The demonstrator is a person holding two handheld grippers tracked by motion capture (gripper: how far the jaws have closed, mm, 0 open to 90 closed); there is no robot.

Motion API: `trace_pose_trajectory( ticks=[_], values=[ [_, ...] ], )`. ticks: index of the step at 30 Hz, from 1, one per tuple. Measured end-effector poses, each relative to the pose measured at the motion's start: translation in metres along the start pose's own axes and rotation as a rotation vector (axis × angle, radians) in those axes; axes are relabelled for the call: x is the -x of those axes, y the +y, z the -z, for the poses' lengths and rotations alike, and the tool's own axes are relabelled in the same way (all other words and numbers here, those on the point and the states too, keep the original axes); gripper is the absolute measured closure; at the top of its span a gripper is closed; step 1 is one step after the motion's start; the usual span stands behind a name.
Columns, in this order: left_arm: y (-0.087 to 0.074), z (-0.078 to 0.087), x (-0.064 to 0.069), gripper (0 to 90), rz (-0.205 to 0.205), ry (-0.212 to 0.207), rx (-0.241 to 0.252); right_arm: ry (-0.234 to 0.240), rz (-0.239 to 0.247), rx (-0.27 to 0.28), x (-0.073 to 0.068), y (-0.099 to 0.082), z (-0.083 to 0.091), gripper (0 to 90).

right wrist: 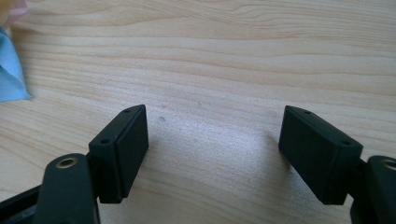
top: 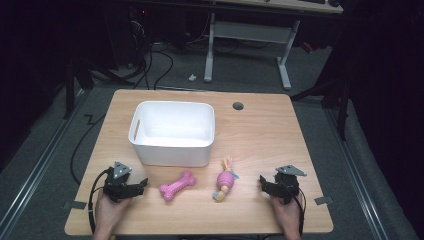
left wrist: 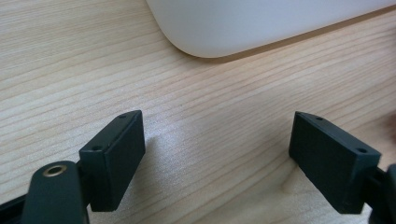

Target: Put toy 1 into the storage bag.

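Wooden table [top: 260,135], white bin [top: 172,131], dark room

Cut off at the edges
White bin [left wrist: 261,23] cropped at 12 o'clock; blue fabric [right wrist: 11,74] clipped at 9 o'clock.

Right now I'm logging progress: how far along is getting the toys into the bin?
Nothing looks done: the white bin appears empty. The pink bone toy and the rope toy lie on the table in front of it. Nothing is in hand: the left hand-held gripper and right hand-held gripper rest open. Both toys remain.
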State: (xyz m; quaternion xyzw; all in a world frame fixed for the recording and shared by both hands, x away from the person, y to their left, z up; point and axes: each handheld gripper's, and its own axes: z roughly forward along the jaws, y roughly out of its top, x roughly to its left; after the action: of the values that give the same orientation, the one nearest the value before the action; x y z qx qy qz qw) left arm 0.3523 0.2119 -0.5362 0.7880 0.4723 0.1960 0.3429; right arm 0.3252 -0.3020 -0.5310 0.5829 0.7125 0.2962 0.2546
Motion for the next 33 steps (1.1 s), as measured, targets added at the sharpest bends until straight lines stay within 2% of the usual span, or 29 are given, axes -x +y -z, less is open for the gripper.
trace_pose_trajectory(
  ticks=[5, 8, 19, 23, 27, 29, 33],
  values=[
    [0.003, 0.001, 0.001, 19.7, 0.0, 0.005, -0.018, 0.001, 0.003, 0.001, 0.0, 0.0, 0.0, 24.4],
    [0.004, 0.007, 0.003, 20.3, -0.003, 0.008, 0.008, 0.001, 0.003, 0.0, 0.0, 0.0, 0.0, 24.4],
    [0.008, 0.02, 0.004, 21.6, -0.017, -0.009, 0.015, 0.001, 0.004, 0.001, 0.0, 0.0, 0.0, 24.4],
    [0.013, 0.03, 0.004, 22.9, -0.014, -0.024, 0.04, 0.002, 0.003, 0.001, 0.0, 0.0, 0.0, 24.4],
    [0.02, 0.039, 0.009, 23.4, -0.05, -0.015, 0.044, 0.001, 0.002, 0.0, 0.0, 0.0, 0.0, 24.4],
    [0.021, 0.041, 0.01, 23.7, -0.053, -0.016, 0.048, 0.002, 0.002, 0.0, 0.0, 0.0, 0.0, 24.4],
    [0.029, 0.047, 0.015, 24.5, -0.065, -0.038, 0.048, 0.003, 0.007, 0.001, 0.0, 0.0, 0.0, 24.3]
  ],
)
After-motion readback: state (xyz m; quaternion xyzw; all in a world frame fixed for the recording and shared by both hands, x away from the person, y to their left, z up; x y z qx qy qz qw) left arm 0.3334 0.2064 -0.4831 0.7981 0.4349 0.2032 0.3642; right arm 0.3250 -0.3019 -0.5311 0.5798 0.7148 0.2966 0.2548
